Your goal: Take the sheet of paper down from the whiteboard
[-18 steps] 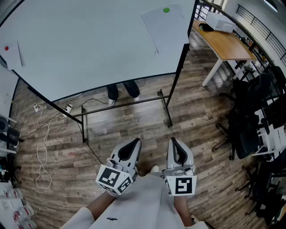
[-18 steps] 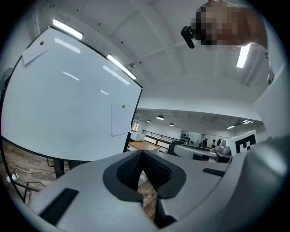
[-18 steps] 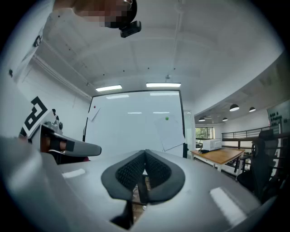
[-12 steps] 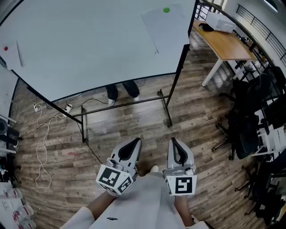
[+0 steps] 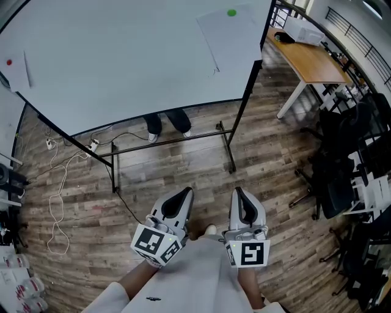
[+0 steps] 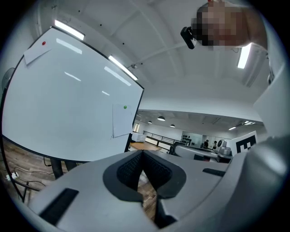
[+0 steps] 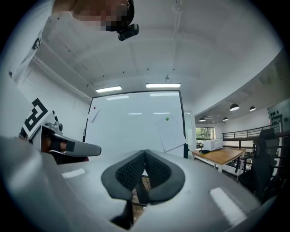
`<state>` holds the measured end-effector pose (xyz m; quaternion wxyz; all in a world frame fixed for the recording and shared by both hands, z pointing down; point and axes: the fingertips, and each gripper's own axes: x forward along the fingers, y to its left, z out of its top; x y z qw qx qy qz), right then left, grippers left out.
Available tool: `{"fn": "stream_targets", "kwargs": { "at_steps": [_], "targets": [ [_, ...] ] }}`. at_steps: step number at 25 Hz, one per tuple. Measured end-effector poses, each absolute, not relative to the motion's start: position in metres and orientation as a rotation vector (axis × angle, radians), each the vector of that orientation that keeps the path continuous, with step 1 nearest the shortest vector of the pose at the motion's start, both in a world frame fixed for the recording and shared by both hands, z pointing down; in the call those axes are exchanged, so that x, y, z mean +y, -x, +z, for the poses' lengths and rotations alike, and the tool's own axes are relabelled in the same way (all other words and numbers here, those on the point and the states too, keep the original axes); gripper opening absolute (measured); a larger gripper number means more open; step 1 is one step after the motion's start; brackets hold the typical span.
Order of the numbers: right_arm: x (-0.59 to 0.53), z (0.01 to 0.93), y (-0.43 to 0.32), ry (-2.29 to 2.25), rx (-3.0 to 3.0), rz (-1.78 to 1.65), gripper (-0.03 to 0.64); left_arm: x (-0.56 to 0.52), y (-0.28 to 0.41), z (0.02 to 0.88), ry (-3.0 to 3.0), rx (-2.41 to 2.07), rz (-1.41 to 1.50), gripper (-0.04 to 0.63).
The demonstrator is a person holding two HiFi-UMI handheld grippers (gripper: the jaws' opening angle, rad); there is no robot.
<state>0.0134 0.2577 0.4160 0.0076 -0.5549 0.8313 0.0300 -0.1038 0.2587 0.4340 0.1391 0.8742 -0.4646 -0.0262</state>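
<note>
Upper right of frame: sheet of paper (image 5: 235,36) flat on whiteboard (image 5: 110,61), green magnet (image 5: 231,12) at its top. Low centre: left hand-held gripper (image 5: 182,197), right hand-held gripper (image 5: 239,195), both jaws pressed together, nothing between, well apart from whiteboard.

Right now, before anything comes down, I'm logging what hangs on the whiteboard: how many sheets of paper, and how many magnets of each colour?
sheets of paper: 2, the right sheet and the left sheet
green magnet: 1
red magnet: 1
Total: 4
</note>
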Motion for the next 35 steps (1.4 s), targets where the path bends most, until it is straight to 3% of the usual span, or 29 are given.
{"fn": "stream_targets", "kwargs": {
  "at_steps": [12,24,35],
  "targets": [
    [0.26,0.414,-0.022,1.752,2.596,0.093,0.012,0.261,0.095,0.429,-2.526,-1.354,-0.077,0.006],
    [0.244,0.421,-0.073,1.719,2.582,0.094,0.012,0.247,0.045,0.436,-2.542,-1.367,-0.05,0.006],
    [0.169,0.437,-0.075,1.701,2.62,0.041,0.012,0.159,0.053,0.453,-2.484,-1.382,-0.057,0.006]
  ]
}}
